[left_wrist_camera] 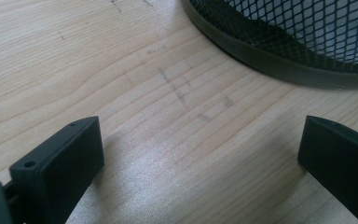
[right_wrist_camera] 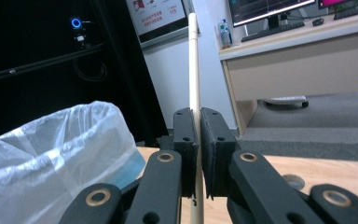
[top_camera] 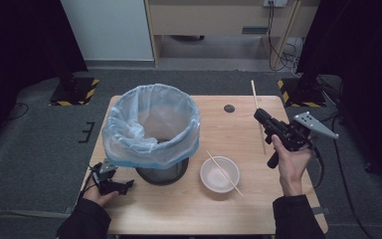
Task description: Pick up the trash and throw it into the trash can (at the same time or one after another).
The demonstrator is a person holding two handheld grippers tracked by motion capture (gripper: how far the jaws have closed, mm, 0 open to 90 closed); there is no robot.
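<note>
My right gripper [top_camera: 259,116] is raised over the right side of the table, shut on a wooden chopstick [top_camera: 255,95]. That chopstick [right_wrist_camera: 194,65] stands upright between the closed pads of the right gripper [right_wrist_camera: 198,135]. A second chopstick [top_camera: 224,173] lies across a white bowl [top_camera: 208,178] near the table's front middle. The left gripper [top_camera: 127,186] rests low on the table at the front left, beside the bin's base. Its jaws [left_wrist_camera: 200,154] stand wide apart with bare wood between them.
A black mesh bin [top_camera: 161,174] lined with a pale blue plastic bag [top_camera: 151,124] stands left of centre; its mesh base [left_wrist_camera: 307,42] is just ahead of the left gripper. A round cable hole [top_camera: 229,108] sits at the back of the wooden table [top_camera: 179,209].
</note>
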